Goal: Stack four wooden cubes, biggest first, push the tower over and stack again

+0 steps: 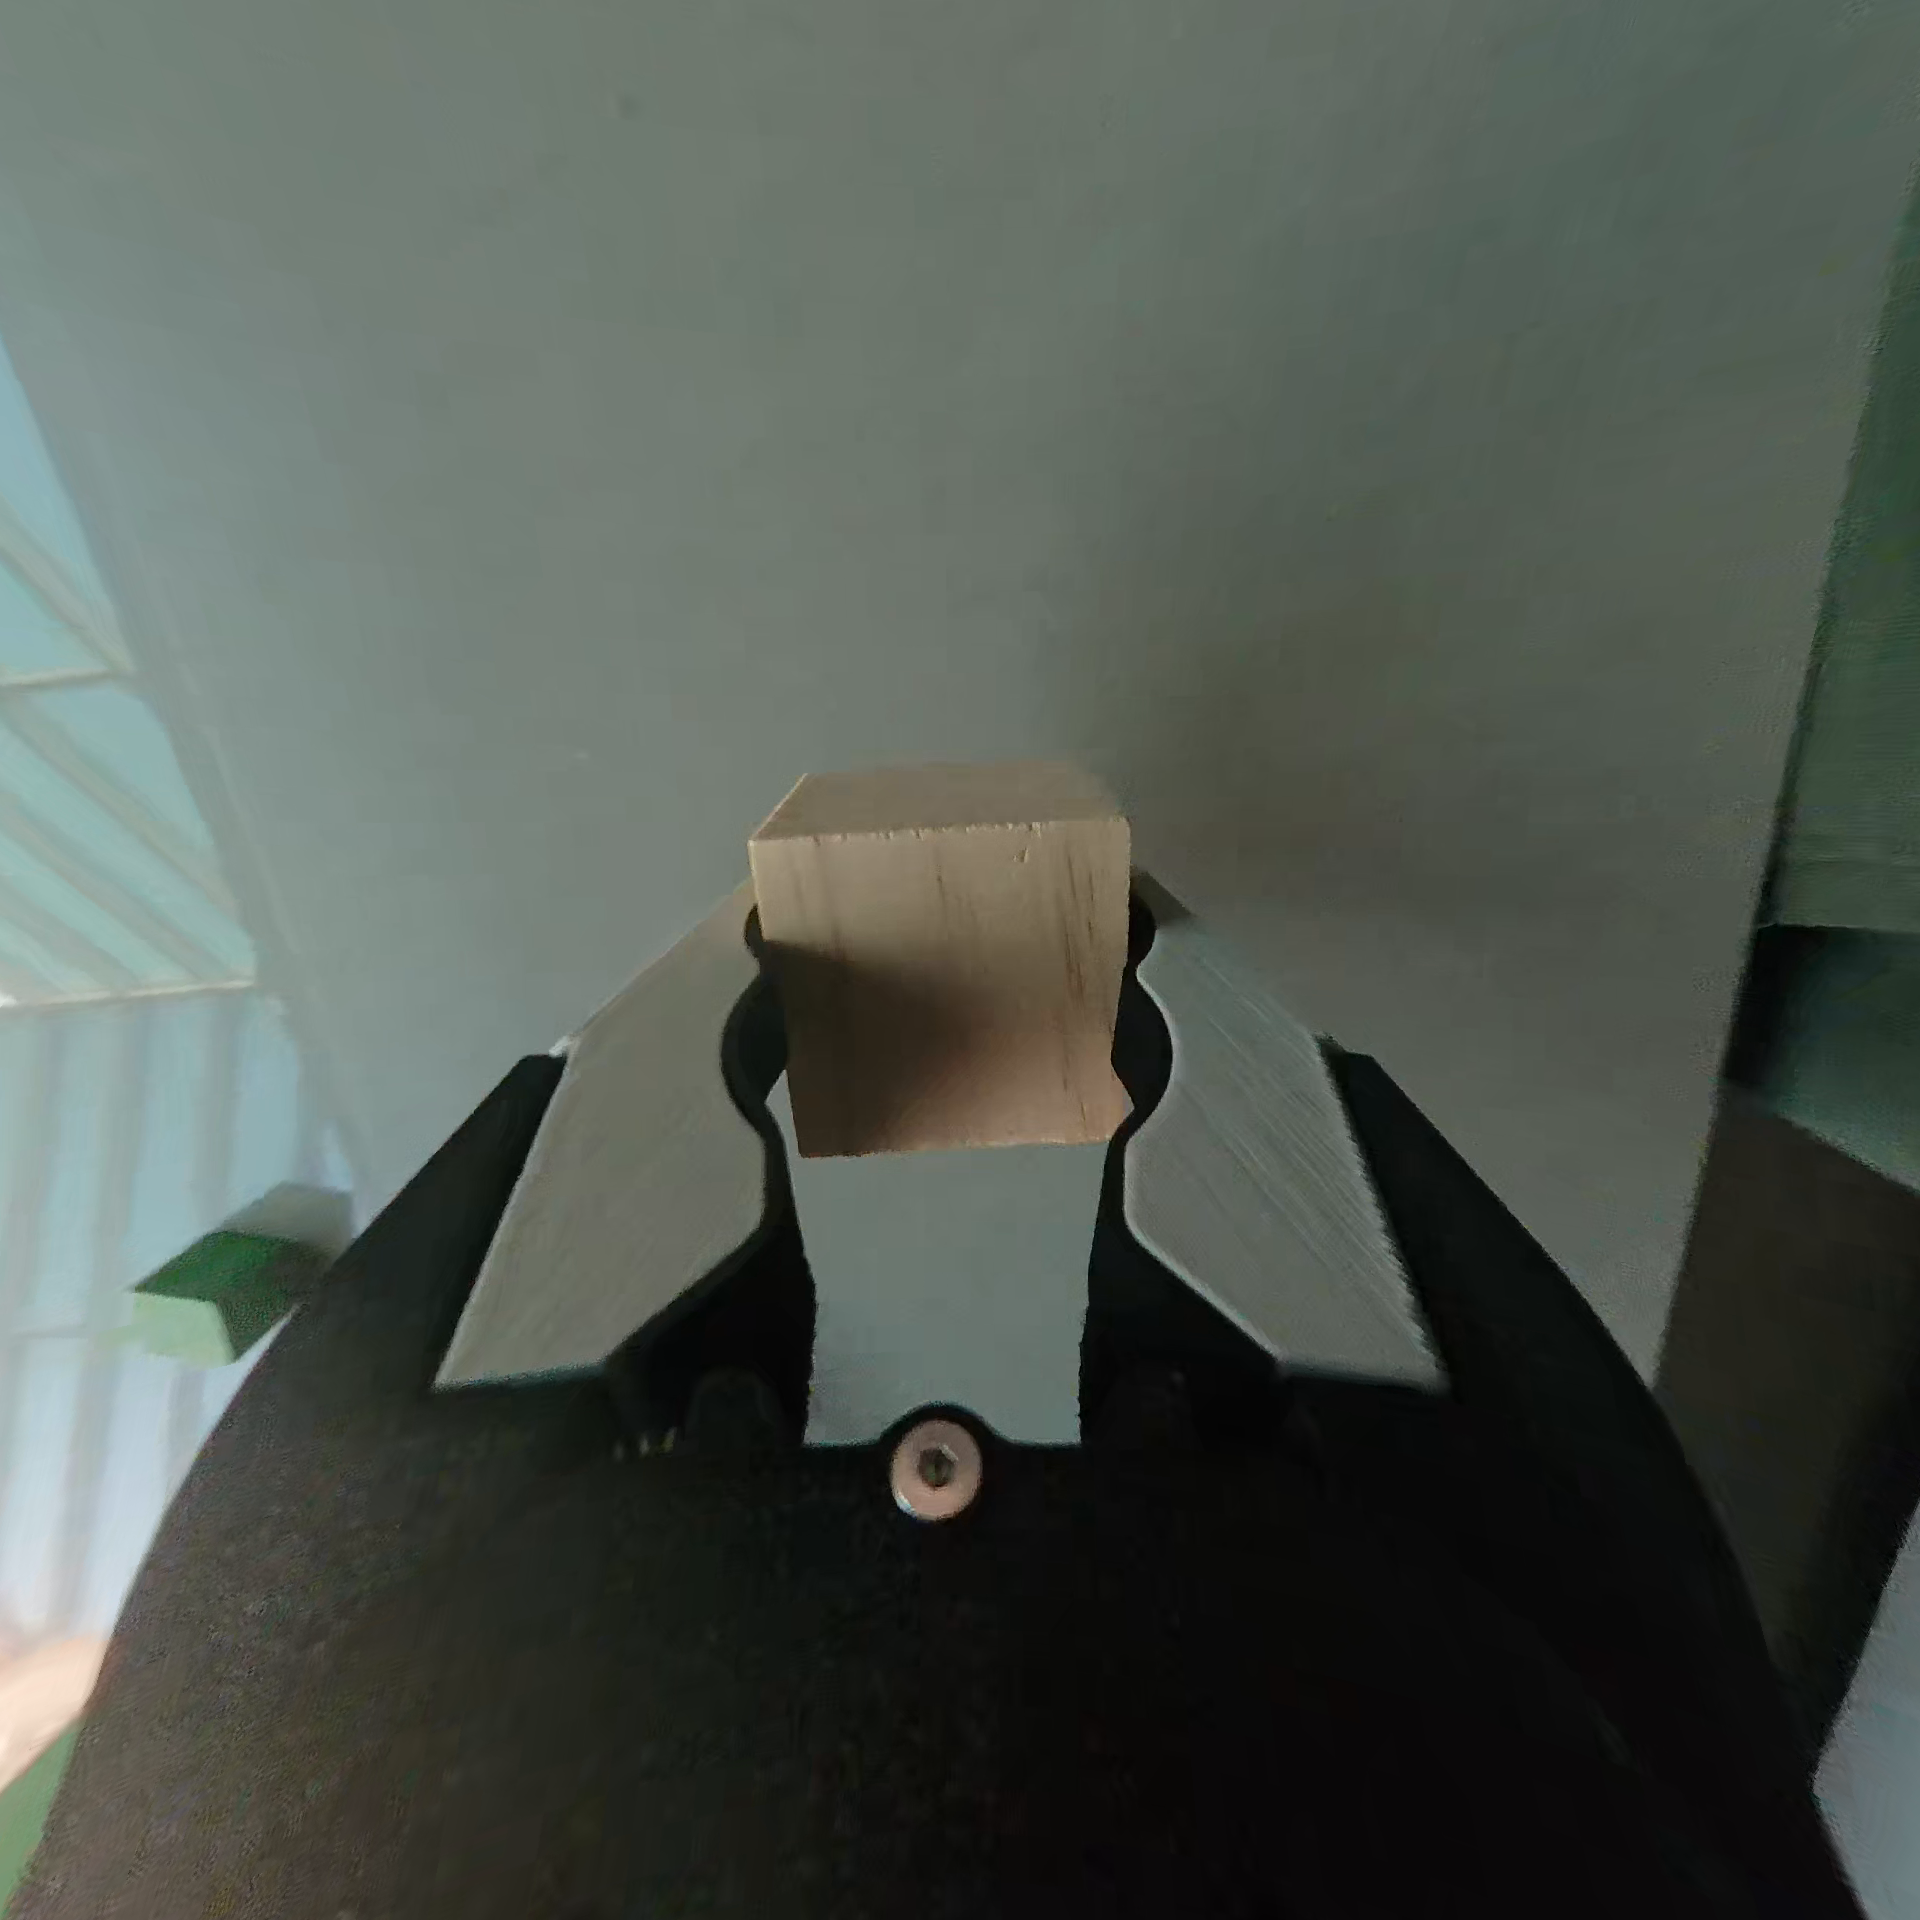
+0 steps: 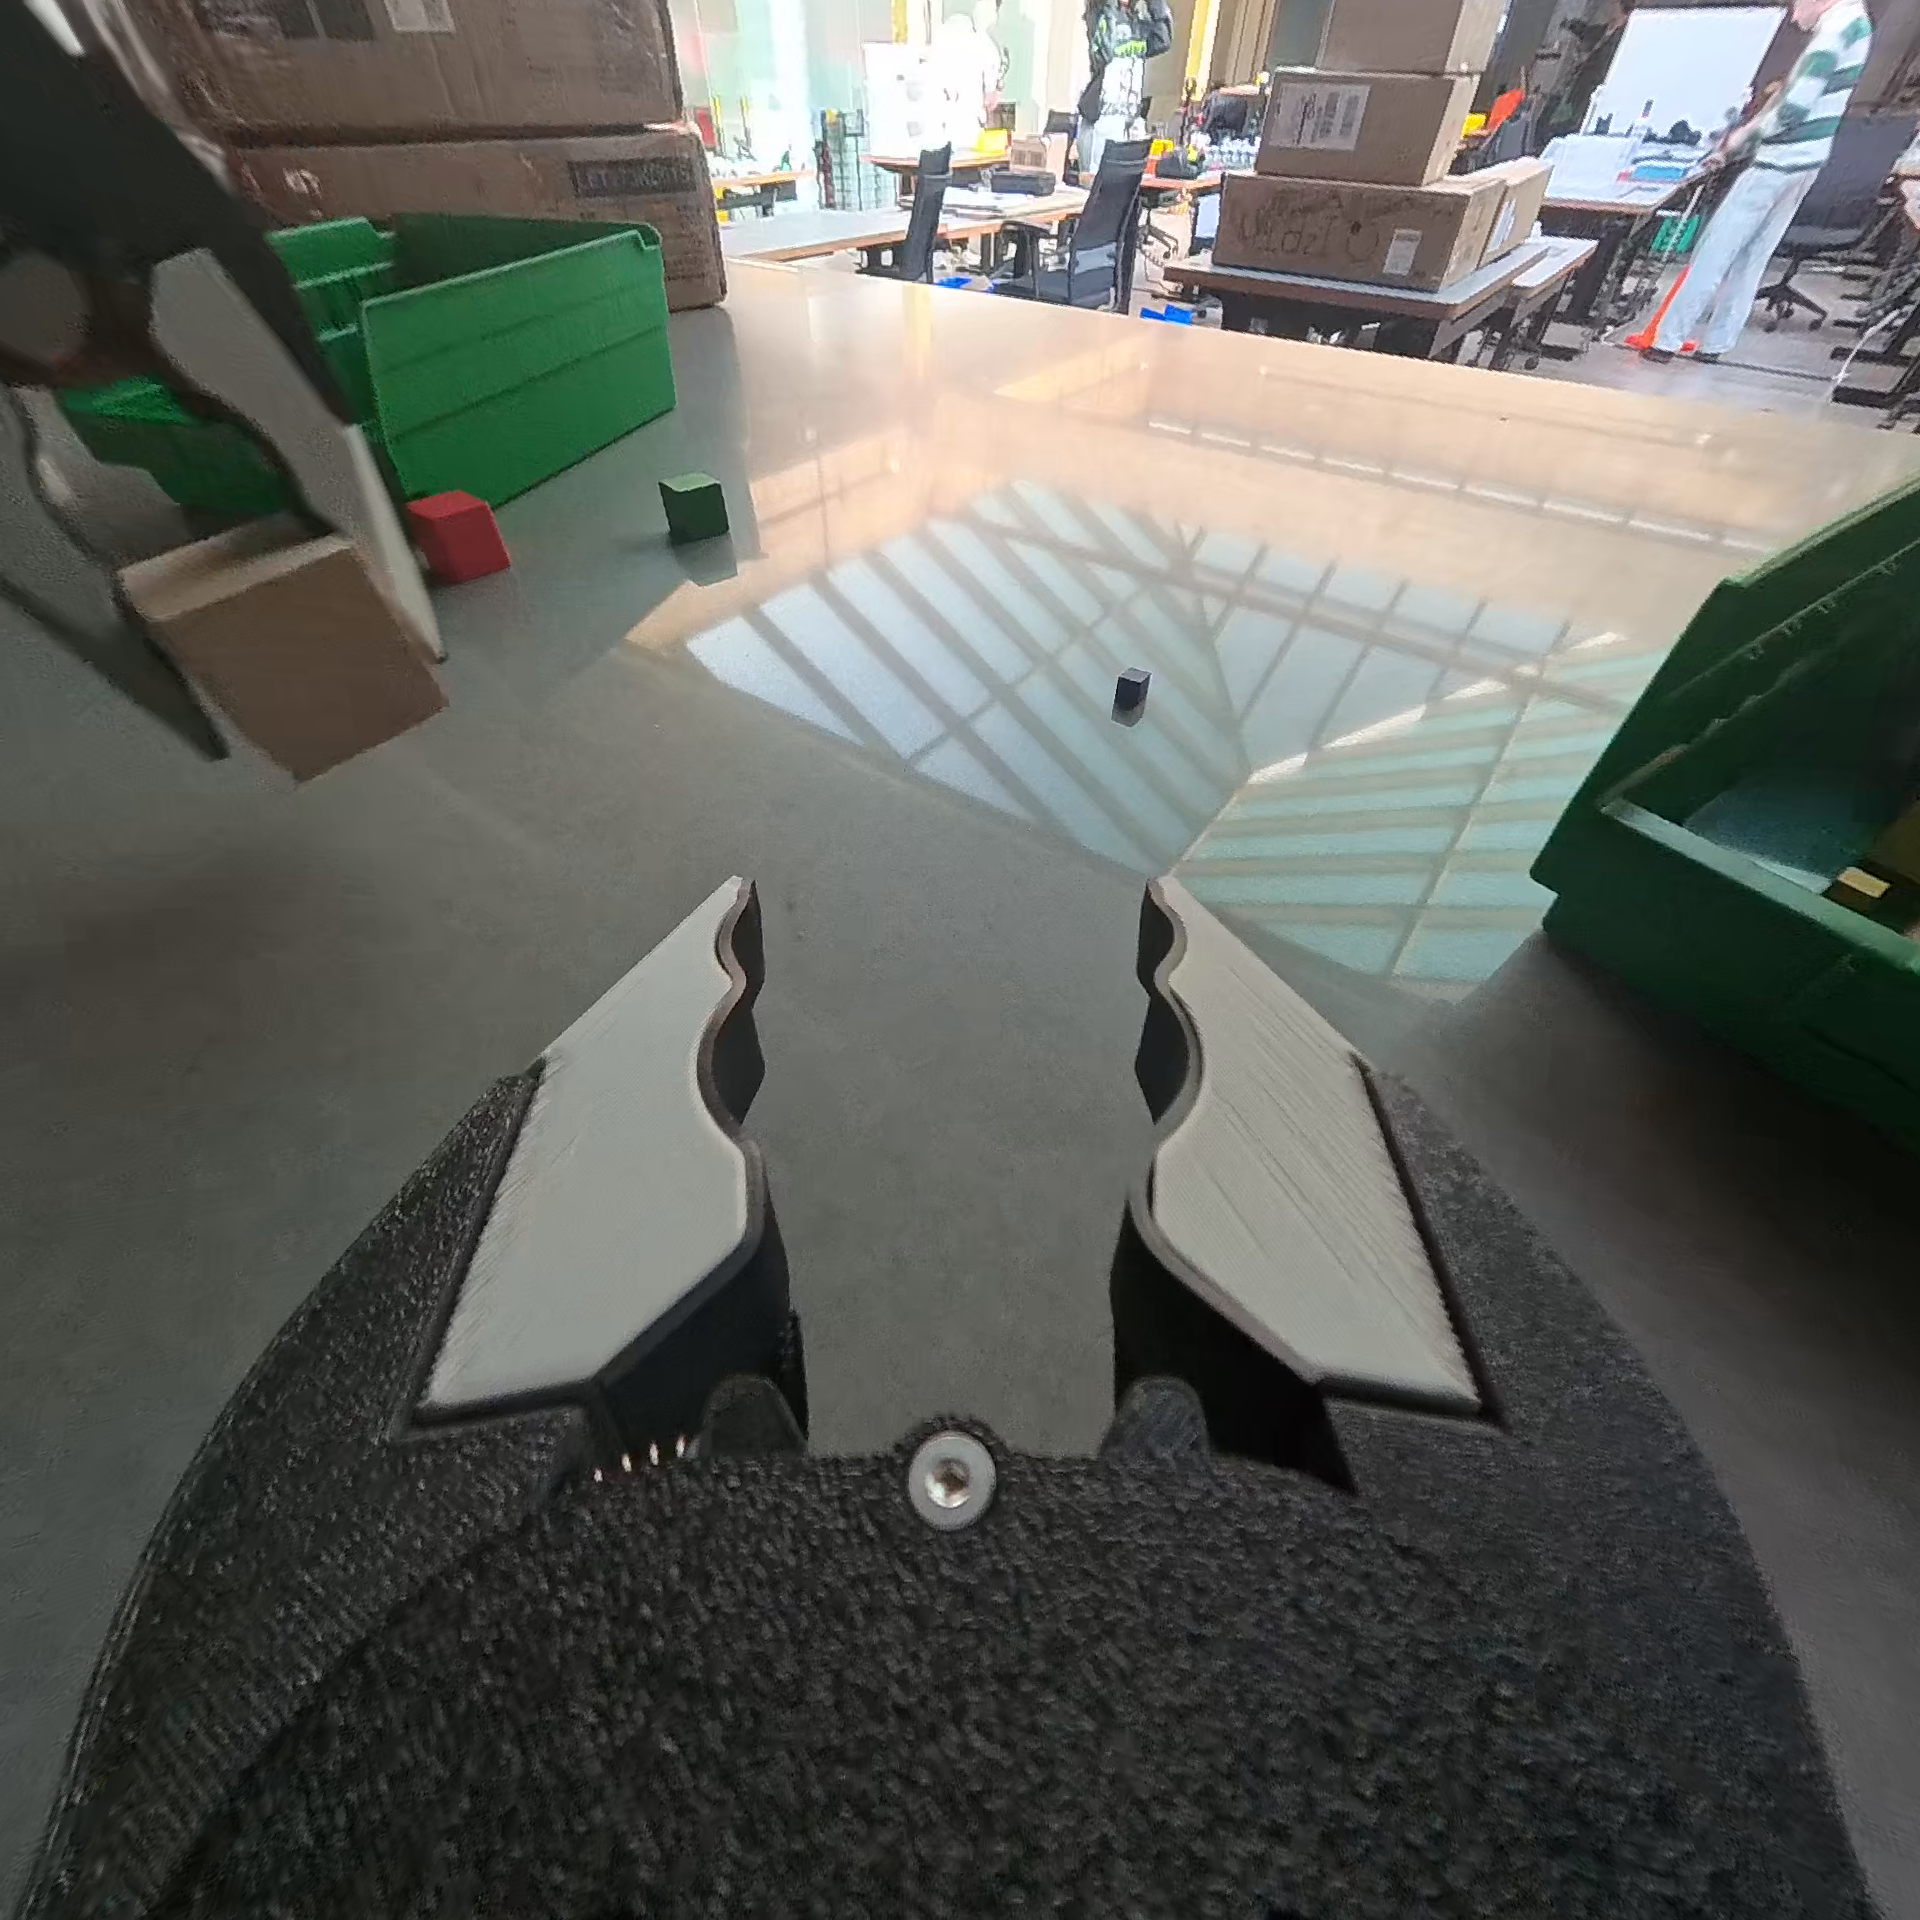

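My left gripper (image 1: 940, 935) is shut on a plain wooden cube (image 1: 945, 987), held between its fingertips above the grey table (image 1: 935, 416). The same cube (image 2: 286, 655) and the left gripper's fingers (image 2: 260, 384) show at the upper left of the right wrist view, lifted off the table. My right gripper (image 2: 951, 914) is open and empty, low over the grey table (image 2: 935, 1039). A red cube (image 2: 457, 535), a dark green cube (image 2: 693, 507) and a small black cube (image 2: 1131, 690) lie on the table beyond it.
A green bin (image 2: 520, 353) stands at the far left with cardboard boxes (image 2: 457, 94) behind it. Another green bin (image 2: 1766, 831) stands at the right. A green block (image 1: 223, 1288) shows at the left edge of the left wrist view. Desks, chairs and people stand far behind. Left tips to right tips: about 25 cm.
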### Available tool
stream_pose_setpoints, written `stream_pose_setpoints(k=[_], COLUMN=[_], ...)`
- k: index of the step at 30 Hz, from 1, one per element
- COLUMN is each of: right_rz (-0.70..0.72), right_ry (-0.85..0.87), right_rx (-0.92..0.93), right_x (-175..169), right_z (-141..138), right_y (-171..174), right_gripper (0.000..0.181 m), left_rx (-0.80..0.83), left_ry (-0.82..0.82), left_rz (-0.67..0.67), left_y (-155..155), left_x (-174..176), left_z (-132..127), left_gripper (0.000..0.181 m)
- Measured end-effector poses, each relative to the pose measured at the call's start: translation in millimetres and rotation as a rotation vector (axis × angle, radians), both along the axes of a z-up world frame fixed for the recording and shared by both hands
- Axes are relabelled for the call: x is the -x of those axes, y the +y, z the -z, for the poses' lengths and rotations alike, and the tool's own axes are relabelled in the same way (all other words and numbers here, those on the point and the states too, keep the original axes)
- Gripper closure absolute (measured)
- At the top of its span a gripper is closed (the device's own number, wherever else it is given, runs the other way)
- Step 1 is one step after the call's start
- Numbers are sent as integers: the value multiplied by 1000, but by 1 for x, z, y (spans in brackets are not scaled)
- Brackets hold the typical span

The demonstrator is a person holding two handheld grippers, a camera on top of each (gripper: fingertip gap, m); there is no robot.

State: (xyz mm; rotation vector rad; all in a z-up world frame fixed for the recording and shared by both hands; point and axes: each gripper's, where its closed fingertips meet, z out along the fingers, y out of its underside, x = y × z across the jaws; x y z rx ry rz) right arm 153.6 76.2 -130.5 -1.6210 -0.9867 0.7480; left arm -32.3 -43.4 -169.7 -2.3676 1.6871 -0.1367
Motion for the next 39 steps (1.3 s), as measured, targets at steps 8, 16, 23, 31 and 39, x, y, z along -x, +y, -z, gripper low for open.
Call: stream_pose_setpoints(k=[8,16,23,31,39], right_rz=[-6,16,42,75,83], right_ry=[-49,-63,-69,-71,-110], right_rx=[-31,-38,-1,57,67], right_x=[4,1,0,-3,-1], right_z=[4,6,10,15,21], right_y=[-3,-4,2,10,13], right_gripper=[108,108,109,109,108], left_rx=[16,-16,-41,-28,21], left_ry=[-54,93,107,69,57], left_rz=[56,-72,-127,-70,-114], left_y=[119,266,373,424,428], left_x=[73,163,193,181,176], left_z=[-19,-20,-25,15,35], left_gripper=[121,121,121,121,119])
